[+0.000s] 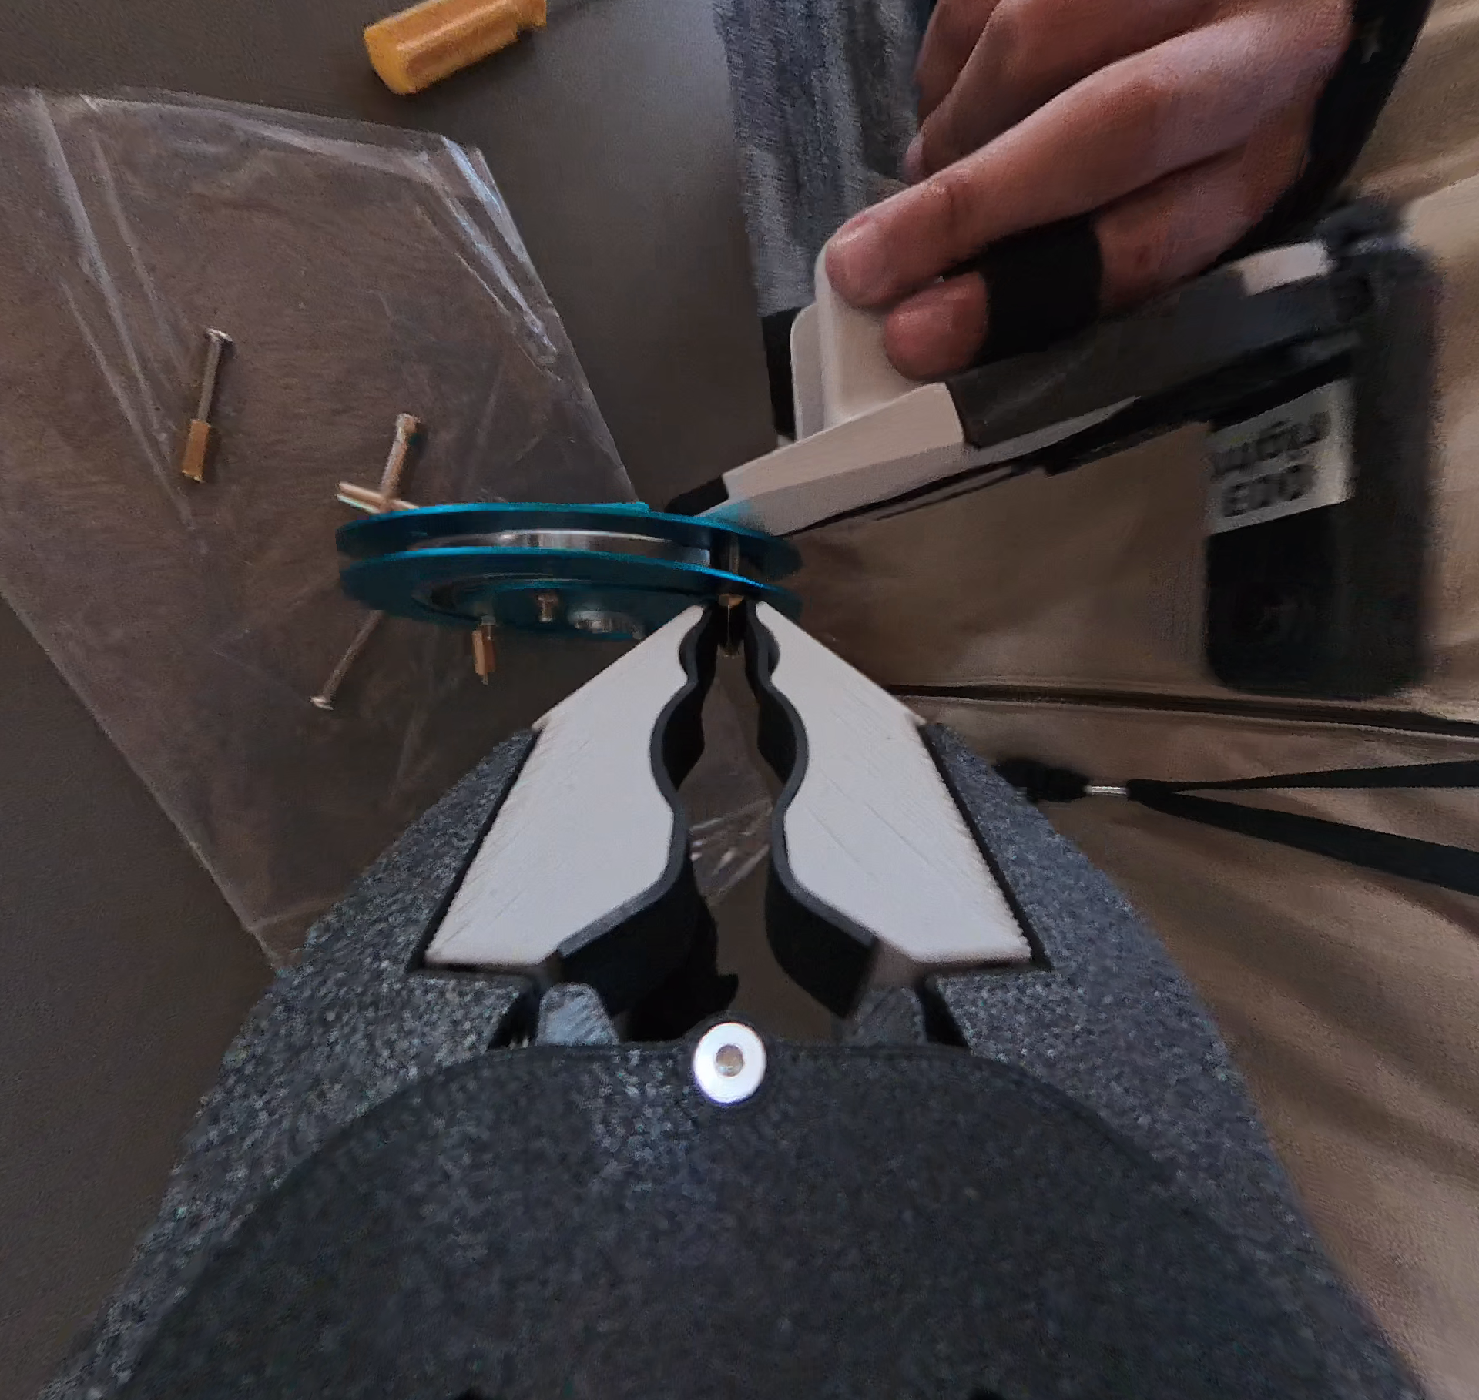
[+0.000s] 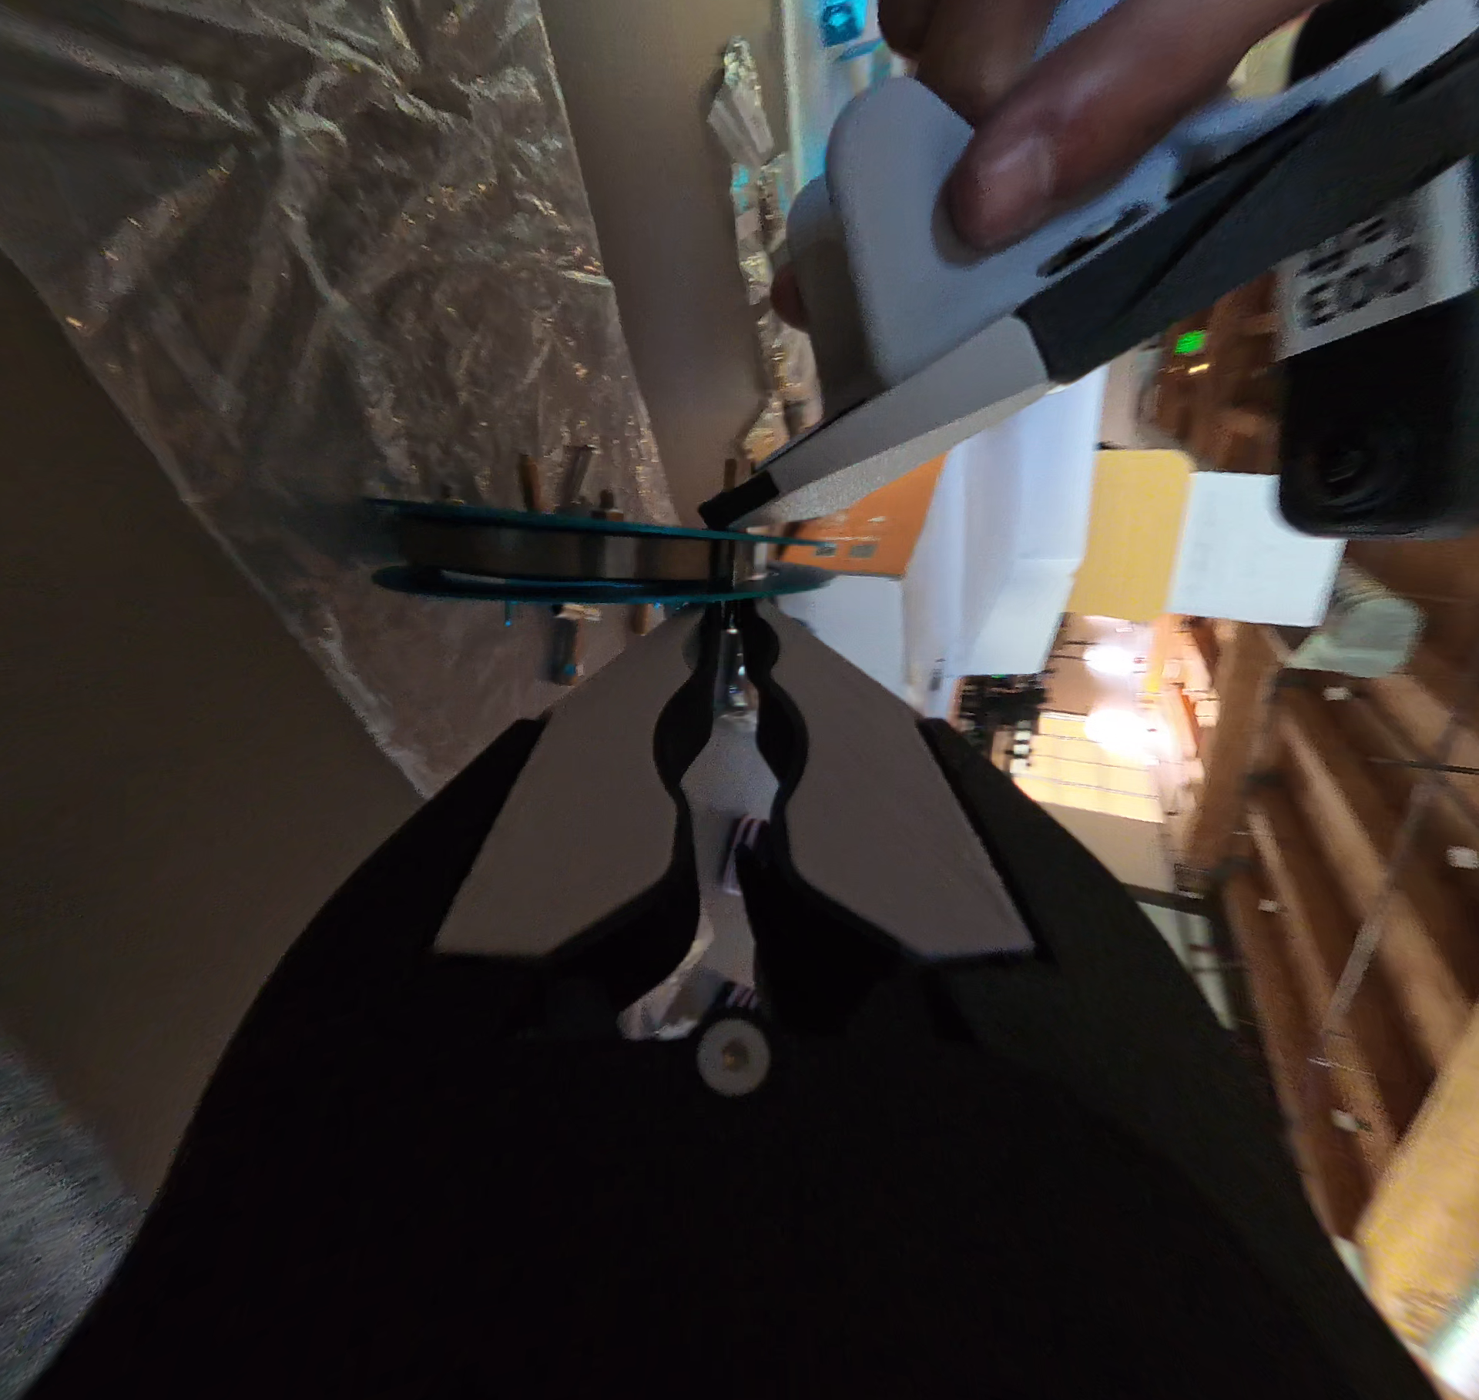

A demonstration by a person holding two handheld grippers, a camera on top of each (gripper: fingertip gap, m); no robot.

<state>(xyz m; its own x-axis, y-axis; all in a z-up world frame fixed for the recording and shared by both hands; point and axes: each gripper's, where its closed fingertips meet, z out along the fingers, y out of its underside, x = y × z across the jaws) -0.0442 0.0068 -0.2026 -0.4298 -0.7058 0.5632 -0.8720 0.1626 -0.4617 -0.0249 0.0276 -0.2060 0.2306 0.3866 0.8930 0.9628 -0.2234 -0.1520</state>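
Two tongs meet at one small blue part. In the left wrist view, the left tongs [image 1: 728,629] are near the camera, with white fingers [image 1: 592,809] almost closed. Their tips pinch a thin brass pin [image 1: 728,625] that hangs from the edge of the blue part [image 1: 560,561]. The blue part is two flat blue plates with a shiny metal ring [image 1: 560,541] between them, seen edge on. It is held up in the air above the worktop [image 1: 632,201].

Just past it, at two o'clock, a hand [image 1: 1120,137] grips the right tongs [image 1: 704,501]. Their black tip touches the top plate at its right edge. From here you cannot tell if they are clenched.

In the right wrist view, the right tongs [image 2: 724,625] are nearly closed on a small pin [image 2: 730,641] under the blue part [image 2: 576,553].

Farther off, at ten o'clock in the left wrist view, a clear plastic bag [image 1: 280,281] lies flat on the brown worktop. Loose screws [image 1: 204,401] lie on it. Farthest away, at eleven o'clock, lies a screwdriver [image 1: 456,29] with a yellow handle.
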